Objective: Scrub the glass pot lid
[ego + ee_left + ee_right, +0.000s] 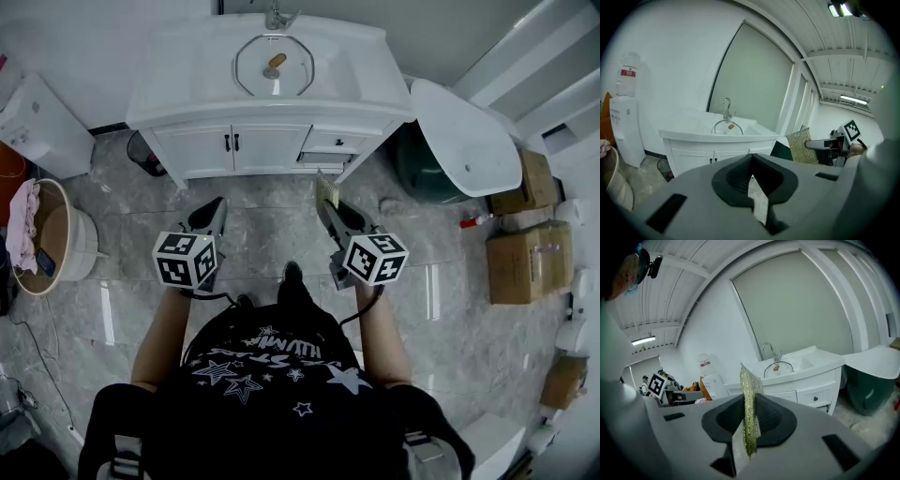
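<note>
Head view: our left hand-held gripper [214, 208] and right hand-held gripper [326, 204] hang well short of the glass lid [274, 66], which lies ahead in the sink [187, 75]. Left gripper view: jaws pressed together, empty. Right gripper view: jaws pinch the scrub pad [750, 380]; we should press it flat on the lid.

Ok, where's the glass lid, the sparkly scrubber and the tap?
glass pot lid [274, 66], head view, on its knob.
scrub pad [750, 390], right gripper view, on the part above the jaws.
faucet [726, 108], left gripper view, on its neck.
</note>
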`<state>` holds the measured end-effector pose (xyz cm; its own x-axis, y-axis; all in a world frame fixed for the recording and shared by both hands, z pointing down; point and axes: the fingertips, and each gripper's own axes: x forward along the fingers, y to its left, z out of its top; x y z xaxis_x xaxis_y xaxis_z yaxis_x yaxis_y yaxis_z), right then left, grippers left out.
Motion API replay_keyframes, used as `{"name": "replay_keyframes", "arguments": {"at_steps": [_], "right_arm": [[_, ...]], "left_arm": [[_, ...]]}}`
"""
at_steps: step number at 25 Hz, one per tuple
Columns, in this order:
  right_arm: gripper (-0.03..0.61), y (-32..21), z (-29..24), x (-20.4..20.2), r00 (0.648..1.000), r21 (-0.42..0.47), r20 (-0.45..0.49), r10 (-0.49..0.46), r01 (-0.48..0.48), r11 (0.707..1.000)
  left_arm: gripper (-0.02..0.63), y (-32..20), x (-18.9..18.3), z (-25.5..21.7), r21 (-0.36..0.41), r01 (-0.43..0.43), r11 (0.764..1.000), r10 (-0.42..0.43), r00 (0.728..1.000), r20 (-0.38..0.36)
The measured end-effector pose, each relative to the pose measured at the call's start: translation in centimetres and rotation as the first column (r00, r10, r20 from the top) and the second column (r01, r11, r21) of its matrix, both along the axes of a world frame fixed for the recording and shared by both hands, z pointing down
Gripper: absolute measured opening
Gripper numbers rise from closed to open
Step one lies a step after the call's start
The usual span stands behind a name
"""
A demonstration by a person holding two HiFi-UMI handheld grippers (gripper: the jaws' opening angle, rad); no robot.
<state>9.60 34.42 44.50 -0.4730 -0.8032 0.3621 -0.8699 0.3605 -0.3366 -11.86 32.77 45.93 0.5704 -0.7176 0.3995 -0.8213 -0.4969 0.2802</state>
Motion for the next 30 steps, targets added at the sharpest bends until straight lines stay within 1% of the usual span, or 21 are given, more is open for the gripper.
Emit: {"name": "replay_keyframes", "arguments": {"at_steps": [3,9,16,21,23,26,30], "right_arm": [[0.067,-0.2,0.1,-0.2,1.0,-0.002,-0.003,0.0,0.0,1.0],[0.067,0.0,0.6,-1.3,1.0,-0.006,-0.012,-0.012,0.012,1.0],[0.067,0.5,1.2,-2.7,1.0,-0.024,-0.026,-0.008,0.008,1.0],[0.067,1.0,2.3,-3.5,0.998,-0.048,-0.069,0.005,-0.009,0.999],[0.067,1.3,2.8,-3.7,0.997,-0.056,-0.072,0.007,-0.011,0.998],[0.067,1.6,3.3,-3.8,0.999,-0.07,-0.047,0.005,-0.009,0.998],[0.068,0.3,3.6,-2.8,0.999,-0.073,-0.034,0.008,-0.011,0.997]], "left_arm": [[0.008,0.0,-0.3,0.2,-0.005,0.002,1.0,-0.002,1.0,0.018],[0.008,0.5,-1.8,0.8,-0.014,0.024,1.0,-0.024,0.999,0.025],[0.008,0.9,-4.7,1.1,-0.015,0.058,0.998,-0.057,0.998,0.035],[0.008,1.6,-7.1,1.9,-0.028,0.086,0.996,-0.085,0.996,0.039],[0.008,1.7,-7.7,2.1,-0.033,0.091,0.995,-0.09,0.995,0.038],[0.008,1.4,-8.2,2.5,-0.038,0.099,0.994,-0.097,0.994,0.042],[0.008,0.3,-7.5,2.9,-0.046,0.098,0.994,-0.096,0.994,0.043]]}}
